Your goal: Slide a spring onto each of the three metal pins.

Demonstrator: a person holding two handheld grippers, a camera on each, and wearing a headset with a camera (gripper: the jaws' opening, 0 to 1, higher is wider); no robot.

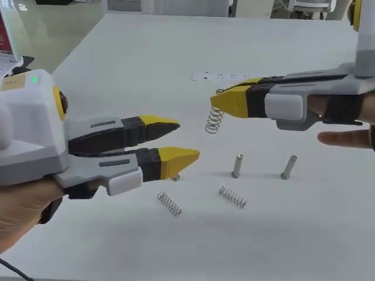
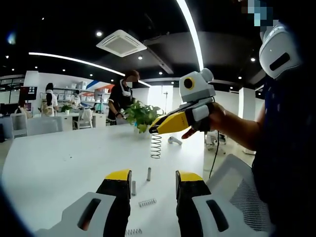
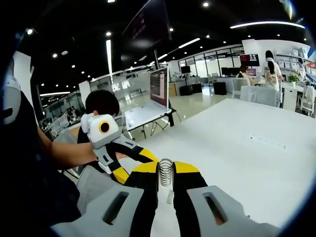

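Observation:
My right gripper is shut on the top of a steel spring, which hangs above the white table; its own view shows the spring clamped between its jaws. Two metal pins stand upright below it. A third pin peeks out under my left gripper, which hovers open and holds nothing. Two loose springs lie in front of the pins. From the left gripper, the hanging spring and two pins are ahead.
A white power strip lies further back on the table. A potted plant stands at the table's far end, with several people and desks beyond it. A monitor stands behind the left gripper.

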